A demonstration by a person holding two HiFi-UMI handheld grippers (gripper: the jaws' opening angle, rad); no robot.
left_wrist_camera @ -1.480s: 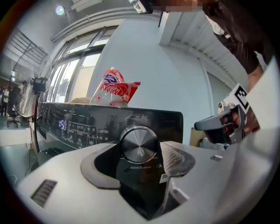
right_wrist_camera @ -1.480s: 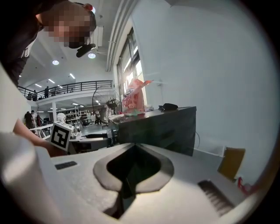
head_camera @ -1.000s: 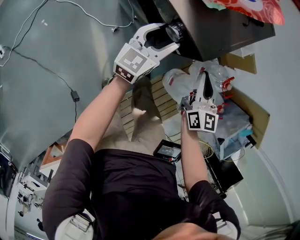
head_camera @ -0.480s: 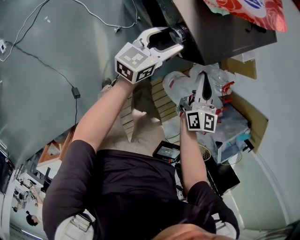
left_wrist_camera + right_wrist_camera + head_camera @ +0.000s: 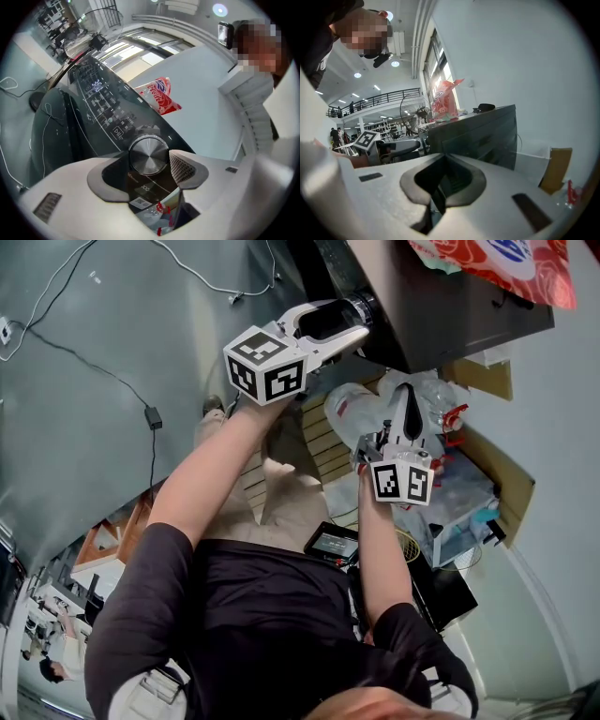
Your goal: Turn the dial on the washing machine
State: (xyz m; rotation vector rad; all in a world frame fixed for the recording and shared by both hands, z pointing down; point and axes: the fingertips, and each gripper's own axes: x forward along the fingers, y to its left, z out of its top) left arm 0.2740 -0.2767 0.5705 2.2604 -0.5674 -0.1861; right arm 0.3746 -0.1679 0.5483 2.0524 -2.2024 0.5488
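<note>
The washing machine (image 5: 450, 296) is a dark box at the top of the head view. Its brushed silver dial (image 5: 148, 154) sits on the glossy black control panel (image 5: 93, 103). My left gripper (image 5: 356, 319) reaches up to the panel, and in the left gripper view its two pads (image 5: 185, 168) sit against either side of the dial, so the left gripper (image 5: 146, 169) is shut on it. My right gripper (image 5: 409, 395) hangs lower right of it, pointing up, apart from the machine. Its jaws (image 5: 437, 194) are shut with nothing between them.
A red and white bag (image 5: 497, 254) lies on top of the machine. Below the machine are clear plastic bags (image 5: 366, 409), a cardboard box (image 5: 502, 470), a wooden pallet (image 5: 281, 451) and a small screen device (image 5: 335, 542). Cables (image 5: 94, 362) run over the grey floor at left.
My left gripper has rolled about its own axis while staying on the dial; its marker cube shows a different face. The right gripper has barely moved.
</note>
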